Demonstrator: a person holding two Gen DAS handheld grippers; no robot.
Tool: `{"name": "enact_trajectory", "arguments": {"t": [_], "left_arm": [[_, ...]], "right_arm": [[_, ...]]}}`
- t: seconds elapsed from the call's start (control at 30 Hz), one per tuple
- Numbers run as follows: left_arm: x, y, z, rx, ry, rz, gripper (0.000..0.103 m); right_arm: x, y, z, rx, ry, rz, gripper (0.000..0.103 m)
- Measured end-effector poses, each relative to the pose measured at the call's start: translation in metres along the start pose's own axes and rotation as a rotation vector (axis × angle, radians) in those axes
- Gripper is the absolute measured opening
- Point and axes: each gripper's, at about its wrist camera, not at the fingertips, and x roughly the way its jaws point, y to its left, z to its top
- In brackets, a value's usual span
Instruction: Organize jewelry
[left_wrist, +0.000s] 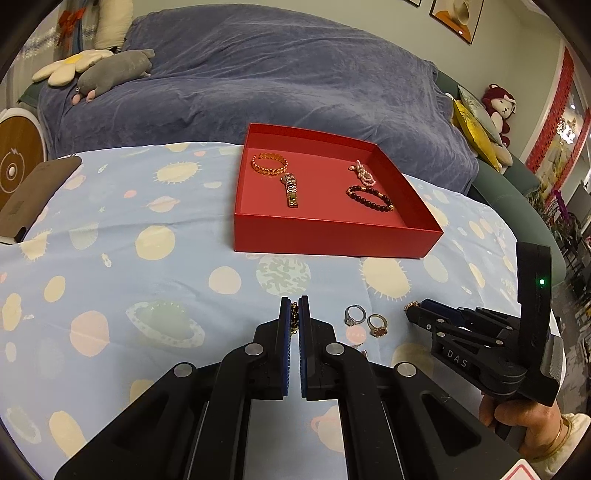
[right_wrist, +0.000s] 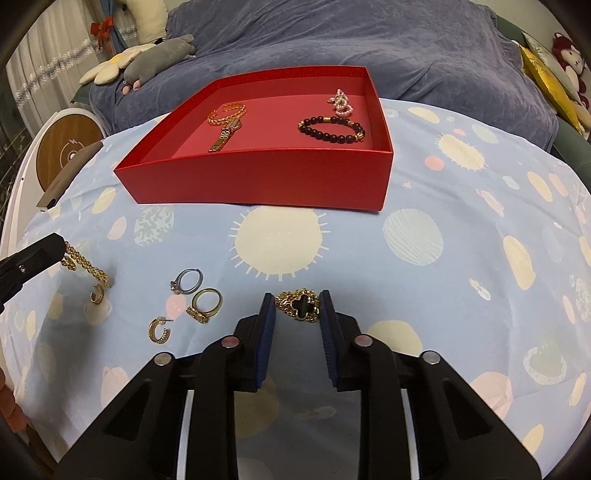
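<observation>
We note a desk (right_wrist: 461, 258) under a thin pale-blue cloth printed with cream suns and pastel planets, lightly creased. On it sits a shallow square red cardboard box (right_wrist: 258, 181), matte, with straight walls and no lid. Inside, at its left, lie a gold chain-link bracelet (right_wrist: 227, 112) and a flat gold watch-style band (right_wrist: 225, 138), touching; at its right, a loop of dark round beads with gold spacers (right_wrist: 332, 127) and, behind it, a small cluster of pink pearl-like beads (right_wrist: 342, 101).

Loose on the cloth near the box front: a silver ring with a clear stone (right_wrist: 186, 282), a gold ring with a set top (right_wrist: 205, 304) just beside it, and two chunky gold hoop earrings (right_wrist: 159, 331) well apart from each other.

The left claw (left_wrist: 294, 314) has its blue ribbed pads together on a gold chain (right_wrist: 86, 266), which hangs from the tips down to the cloth. The right claw (right_wrist: 297, 306) stands narrowly apart around a gold chain piece with a black clover-shaped pendant (right_wrist: 301, 304); we cannot tell whether the pads touch it.
</observation>
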Motion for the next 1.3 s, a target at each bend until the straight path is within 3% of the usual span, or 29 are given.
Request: {"name": "enact_trajectory", "arguments": {"t": [0.03,0.5,0.57,0.77,0.87,0.97,1.1,1.2,1.3], "left_arm": [[0.000,0.000,0.000,0.000,0.001,0.000,0.001],[0.000,-0.004,0.005,-0.007,-0.008,-0.016,0.001],[-0.003,-0.008,0.010,-0.011,-0.021,-0.023,0.001],[-0.013,-0.015,0.025,-0.029,-0.062,-0.038,0.001],[-0.014,-0.017,0.029,-0.041,-0.071,-0.041,0.001],[-0.013,-0.019,0.029,-0.039,-0.068,-0.041,0.001],[-0.011,-0.020,0.028,-0.032,-0.056,-0.035,0.001],[-0.008,-0.020,0.026,-0.033,-0.046,-0.036,0.001],[-0.007,-0.020,0.024,-0.032,-0.040,-0.035,0.001]], "right_arm": [[0.000,-0.001,0.000,0.001,0.000,-0.001,0.013],[-0.034,-0.009,0.010,0.041,-0.076,0.047,0.012],[-0.044,-0.009,0.016,0.050,-0.092,0.064,0.002],[-0.064,-0.007,0.025,0.051,-0.140,0.077,0.002],[-0.059,-0.010,0.024,0.056,-0.108,0.089,0.003],[-0.045,-0.016,0.017,0.073,-0.067,0.084,0.012],[-0.029,-0.018,0.008,0.056,-0.021,0.063,0.012],[-0.020,-0.016,0.005,0.047,-0.002,0.051,0.035],[-0.011,-0.011,0.002,0.012,0.009,0.028,0.038]]}}
